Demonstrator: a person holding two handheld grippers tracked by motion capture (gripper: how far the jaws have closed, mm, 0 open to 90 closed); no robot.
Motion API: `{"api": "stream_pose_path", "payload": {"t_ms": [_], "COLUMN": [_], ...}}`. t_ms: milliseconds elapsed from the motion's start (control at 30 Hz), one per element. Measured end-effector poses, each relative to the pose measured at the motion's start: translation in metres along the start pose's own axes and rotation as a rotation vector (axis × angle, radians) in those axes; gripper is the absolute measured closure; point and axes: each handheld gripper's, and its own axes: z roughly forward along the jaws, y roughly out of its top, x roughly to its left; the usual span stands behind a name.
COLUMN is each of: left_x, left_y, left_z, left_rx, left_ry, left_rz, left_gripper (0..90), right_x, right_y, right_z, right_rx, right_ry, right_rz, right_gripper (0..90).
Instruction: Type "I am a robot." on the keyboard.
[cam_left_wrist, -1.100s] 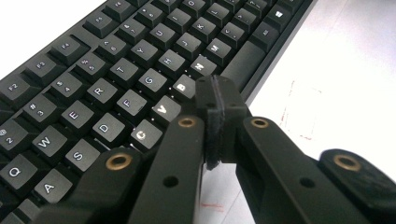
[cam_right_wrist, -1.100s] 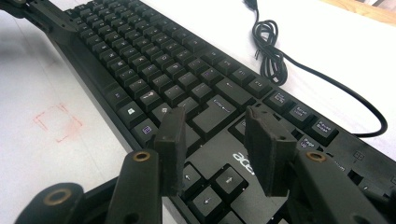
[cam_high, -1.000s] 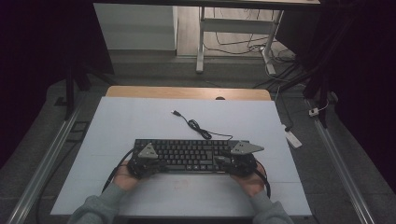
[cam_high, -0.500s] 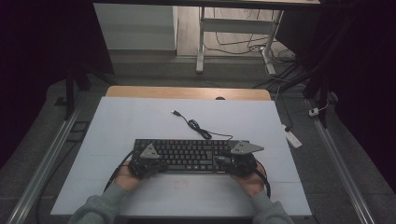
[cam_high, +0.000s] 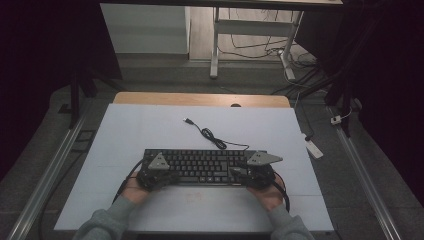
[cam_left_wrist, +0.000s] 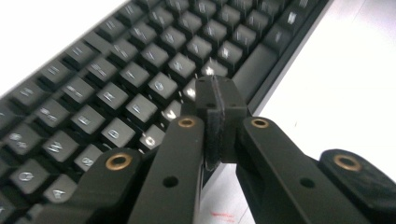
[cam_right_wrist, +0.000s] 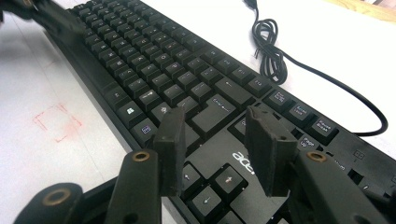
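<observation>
Keyboard: a black plastic full-size keyboard (cam_high: 202, 166) lies flat on the white worktop (cam_high: 150, 130), near the person's edge and about centred from left to right.
Keyboard cable: its thin black cable (cam_high: 212, 137) runs from the far edge in loose coils and ends in a free plug, not connected to anything.
Left tool: the left tool (cam_left_wrist: 215, 93) is clenched, the two black jaws pressed together with nothing between them. Its tip is over the bottom row of keys, close to the long space bar (cam_left_wrist: 254, 63); I cannot tell if it touches a key.
Right tool: the right tool (cam_right_wrist: 219, 140) is released, the jaws standing well apart. It hovers above the right part of the keyboard, over the area of the arrow keys (cam_right_wrist: 217, 184), and it grasps nothing.
Hands: both hands (cam_high: 135, 187) rest at the near edge of the keyboard, one at each end.
Step in hand: it looks like pressing keys with the closed left tip.
How to do it well: keep the left jaws closed so the tip stays narrow, come down straight on one key only, and press lightly so the keyboard does not slide. The right tool can rest on the frame to keep it steady.
Mark: a faint red square (cam_right_wrist: 56, 122) is drawn on the worktop, just beside the near edge.
</observation>
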Motion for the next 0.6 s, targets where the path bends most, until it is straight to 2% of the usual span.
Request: {"api": "stream_pose_path", "payload": {"t_ms": [133,233,333,433,600], "left_x": [0.006,0.011,0.017,0.022,0.026], "left_y": [0.001,0.001,0.0,-0.001,0.0], "left_z": [-0.01,-0.015,-0.02,-0.025,-0.029], "left_rx": [-0.049,-0.069,-0.083,-0.094,-0.1], "left_ry": [0.004,0.012,0.052,0.062,0.06], "left_rz": [-0.04,-0.071,-0.123,-0.148,-0.158], "left_gripper": [73.4,58.7,46.5,42.3,39.8], "right_x": [0.0,0.0,0.0,-0.001,-0.001], "right_y": [0.0,0.0,0.0,-0.001,-0.001], "right_z": [0.0,0.0,0.0,0.0,0.001], "right_rx": [0.001,0.004,0.003,0.006,0.008], "right_ry": [0.001,0.0,0.001,-0.001,0.001], "right_rz": [0.003,0.002,0.004,0.003,0.005], "right_gripper": [58.3,58.2,58.1,58.0,57.8]}}
